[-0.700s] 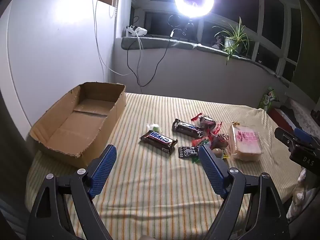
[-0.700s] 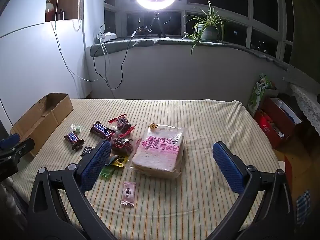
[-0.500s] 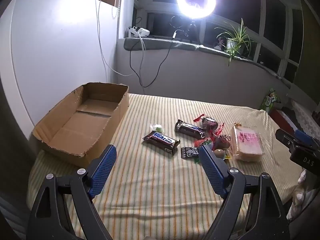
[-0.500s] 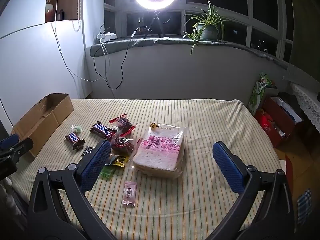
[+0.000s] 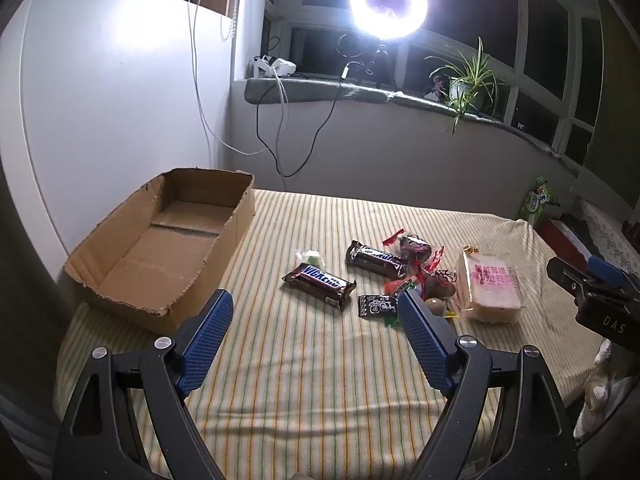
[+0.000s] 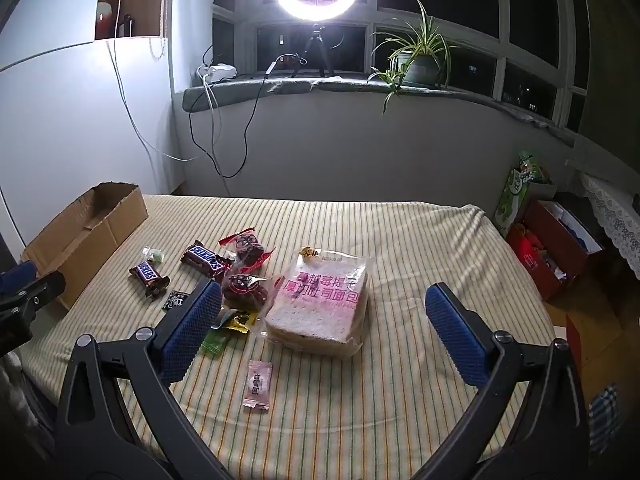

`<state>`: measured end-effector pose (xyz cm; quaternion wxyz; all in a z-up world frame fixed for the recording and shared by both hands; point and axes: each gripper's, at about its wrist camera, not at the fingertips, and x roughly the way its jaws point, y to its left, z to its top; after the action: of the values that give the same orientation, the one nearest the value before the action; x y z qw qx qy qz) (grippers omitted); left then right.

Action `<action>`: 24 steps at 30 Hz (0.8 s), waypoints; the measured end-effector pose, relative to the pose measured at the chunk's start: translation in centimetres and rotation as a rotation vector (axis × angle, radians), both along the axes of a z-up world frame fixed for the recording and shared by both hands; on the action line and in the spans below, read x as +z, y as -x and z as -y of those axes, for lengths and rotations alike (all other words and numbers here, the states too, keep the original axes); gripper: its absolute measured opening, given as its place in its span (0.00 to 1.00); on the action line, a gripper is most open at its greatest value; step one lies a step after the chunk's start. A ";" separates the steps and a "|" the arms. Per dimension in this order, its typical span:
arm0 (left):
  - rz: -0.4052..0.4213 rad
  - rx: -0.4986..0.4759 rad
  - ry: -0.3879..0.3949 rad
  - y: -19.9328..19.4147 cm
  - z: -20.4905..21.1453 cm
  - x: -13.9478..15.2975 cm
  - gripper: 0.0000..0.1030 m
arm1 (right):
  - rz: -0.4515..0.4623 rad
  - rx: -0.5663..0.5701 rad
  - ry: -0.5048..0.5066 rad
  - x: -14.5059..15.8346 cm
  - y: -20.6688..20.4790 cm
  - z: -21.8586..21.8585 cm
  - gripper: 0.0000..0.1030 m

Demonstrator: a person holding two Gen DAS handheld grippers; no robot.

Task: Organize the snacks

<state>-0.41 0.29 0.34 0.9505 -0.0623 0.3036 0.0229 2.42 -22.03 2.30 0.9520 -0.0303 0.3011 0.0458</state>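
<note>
Presently, a cardboard box [image 5: 160,248] is sitting open and bare inside at the far left of the striped bedcover [image 5: 320,380], and it is serving as the reference point below. Just right of the box, the left gripper [image 5: 316,336] is hovering over the bedcover with its jaws spread wide and nothing between them. Further right of the box, a small green sweet [image 5: 310,257] and two chocolate bars [image 5: 320,285] [image 5: 376,258] are lying flat, apart from each other. Beyond those, red-wrapped snacks [image 6: 244,268] are lying bunched together, touching a bag of sliced bread [image 6: 320,304]. A pink sachet [image 6: 258,384] is lying alone, nearer the camera than the bread. Farthest from the box, the right gripper [image 6: 324,336] is hanging above the bread, jaws fully apart, gripping nothing.
</note>
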 end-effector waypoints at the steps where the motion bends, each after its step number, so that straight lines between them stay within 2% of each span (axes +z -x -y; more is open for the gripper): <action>1: 0.001 0.000 -0.001 0.0 0.0 0.0 0.82 | -0.001 0.000 0.000 0.0 0.0 0.0 1.00; 24: 0.002 -0.005 0.006 0.1 0.2 -0.1 0.82 | -0.010 0.009 0.003 -0.3 -0.2 -0.2 1.00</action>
<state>-0.53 0.12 0.27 0.9507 -0.0642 0.3027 0.0195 2.59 -21.85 1.95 0.9502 -0.0327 0.3059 0.0499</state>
